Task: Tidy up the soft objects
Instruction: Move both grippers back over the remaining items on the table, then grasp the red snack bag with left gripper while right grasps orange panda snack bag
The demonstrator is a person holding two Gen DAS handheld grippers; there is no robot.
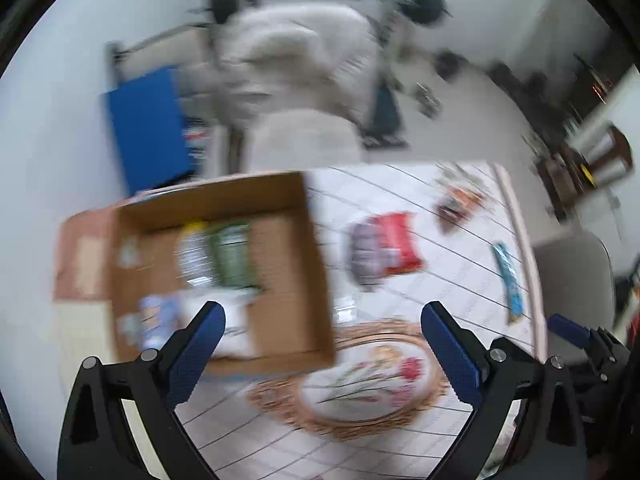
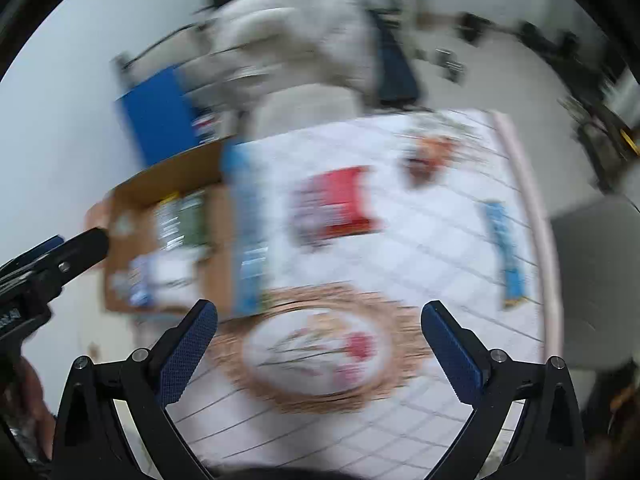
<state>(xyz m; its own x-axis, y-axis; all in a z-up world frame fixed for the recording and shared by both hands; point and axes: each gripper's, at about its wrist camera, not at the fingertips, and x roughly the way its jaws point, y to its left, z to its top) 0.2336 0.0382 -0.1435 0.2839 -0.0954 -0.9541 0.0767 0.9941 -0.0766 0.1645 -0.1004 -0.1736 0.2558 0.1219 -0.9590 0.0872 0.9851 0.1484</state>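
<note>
An open cardboard box (image 1: 280, 200) stands on the left of the table and holds several soft packets, among them a green one (image 1: 232, 256) and a white and blue one (image 1: 160, 316). A red and grey packet (image 1: 382, 250) lies on the tablecloth right of the box, a thin blue bar (image 1: 508, 280) near the right edge, and a brownish packet (image 1: 460, 196) at the back. My left gripper (image 1: 322, 336) is open and empty above the box's near corner. My right gripper (image 2: 320, 332) is open and empty over a round floral mat (image 2: 320, 356). Both views are blurred.
The table has a white checked cloth (image 1: 440, 240). The box (image 2: 216, 216), red packet (image 2: 340, 204) and blue bar (image 2: 502, 252) also show in the right wrist view. Behind the table are a blue panel (image 1: 148, 128), a draped chair (image 1: 304, 60) and a grey seat (image 1: 572, 280).
</note>
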